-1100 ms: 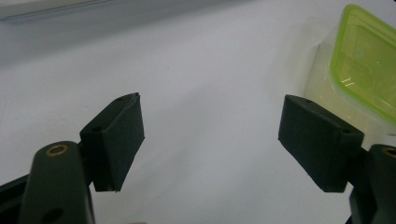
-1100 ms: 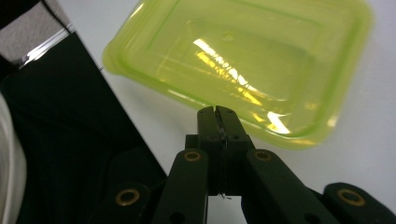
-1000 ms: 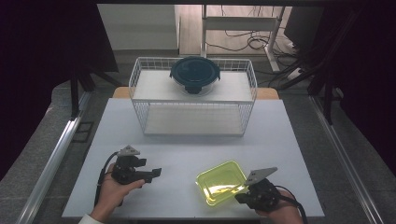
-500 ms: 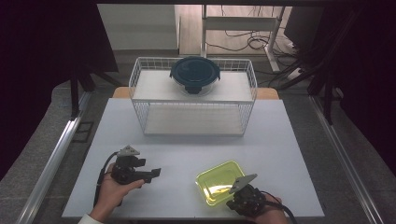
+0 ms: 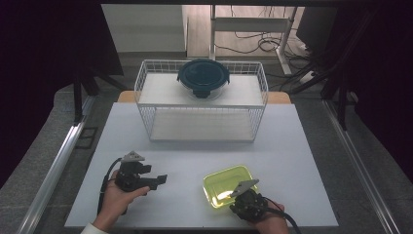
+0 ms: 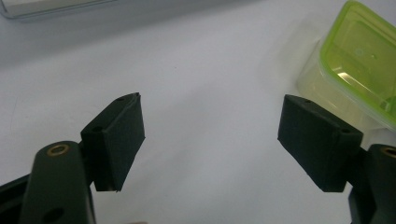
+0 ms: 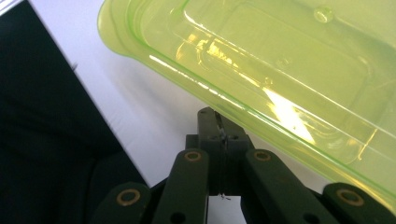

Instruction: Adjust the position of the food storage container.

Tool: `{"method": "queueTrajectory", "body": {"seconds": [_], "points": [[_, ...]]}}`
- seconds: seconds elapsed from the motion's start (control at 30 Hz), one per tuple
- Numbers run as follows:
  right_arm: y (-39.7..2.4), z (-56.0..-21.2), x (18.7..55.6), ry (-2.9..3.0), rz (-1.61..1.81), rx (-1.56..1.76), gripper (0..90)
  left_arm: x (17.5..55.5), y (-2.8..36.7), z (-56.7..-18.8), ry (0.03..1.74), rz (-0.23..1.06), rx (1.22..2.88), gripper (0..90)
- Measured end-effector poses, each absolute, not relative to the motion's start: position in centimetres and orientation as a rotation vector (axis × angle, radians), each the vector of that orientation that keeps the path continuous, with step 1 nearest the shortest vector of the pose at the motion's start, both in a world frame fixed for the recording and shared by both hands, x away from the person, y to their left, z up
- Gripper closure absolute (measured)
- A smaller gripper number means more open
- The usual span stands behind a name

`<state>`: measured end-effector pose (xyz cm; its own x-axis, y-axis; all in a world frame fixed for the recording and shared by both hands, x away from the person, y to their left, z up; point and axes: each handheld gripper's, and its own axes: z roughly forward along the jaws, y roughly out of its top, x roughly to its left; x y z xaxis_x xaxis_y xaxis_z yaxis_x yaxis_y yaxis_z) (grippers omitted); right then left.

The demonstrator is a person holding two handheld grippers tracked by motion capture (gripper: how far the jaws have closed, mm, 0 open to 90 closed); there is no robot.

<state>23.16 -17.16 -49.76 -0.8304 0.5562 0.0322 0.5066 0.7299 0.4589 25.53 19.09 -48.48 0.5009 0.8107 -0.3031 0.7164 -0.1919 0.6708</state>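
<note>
At the table's near edge, the right gripper [image 7: 219, 122], jaws closed empty under the green container's [image 5: 228, 185] rim, is best levered up gently while the left gripper [image 6: 210, 140] is kept wide open and empty.

Even overhead light keeps the table [image 5: 195, 161] bright, while the room around it is dim, darkest at 9 and 3 o'clock. Glare streaks the box [image 7: 280, 70] lid near centre in the right gripper view. Both gripper views are soft; near jaws blur at 6 o'clock.
</note>
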Motion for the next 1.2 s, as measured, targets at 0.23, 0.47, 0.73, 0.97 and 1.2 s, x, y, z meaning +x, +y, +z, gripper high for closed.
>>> {"method": "queueTrajectory", "body": {"seconds": [0.23, 0.47, 0.73, 0.97, 1.2], "points": [[-16.4, -50.0, 24.3, 2.773, 0.742, 0.926, 89.0, 25.6, 19.1, -48.5, 1.265, 0.144, 1.942, 22.3], [-15.4, -50.3, 25.3, 2.764, 0.75, 0.949, 89.0, 25.6, 19.0, -48.5, 1.258, 0.144, 1.945, 22.3], [-15.6, -49.7, 24.8, 2.75, 0.777, 0.929, 89.0, 25.5, 19.3, -48.5, 1.265, 0.137, 1.937, 22.3], [-17.9, -47.2, 23.5, 2.694, 0.877, 0.957, 89.0, 25.6, 19.5, -48.5, 1.274, 0.132, 1.938, 22.3], [-22.3, -44.4, 24.6, 2.51, 0.965, 1.091, 89.0, 25.6, 19.4, -48.5, 1.279, 0.133, 1.927, 22.8]]}}
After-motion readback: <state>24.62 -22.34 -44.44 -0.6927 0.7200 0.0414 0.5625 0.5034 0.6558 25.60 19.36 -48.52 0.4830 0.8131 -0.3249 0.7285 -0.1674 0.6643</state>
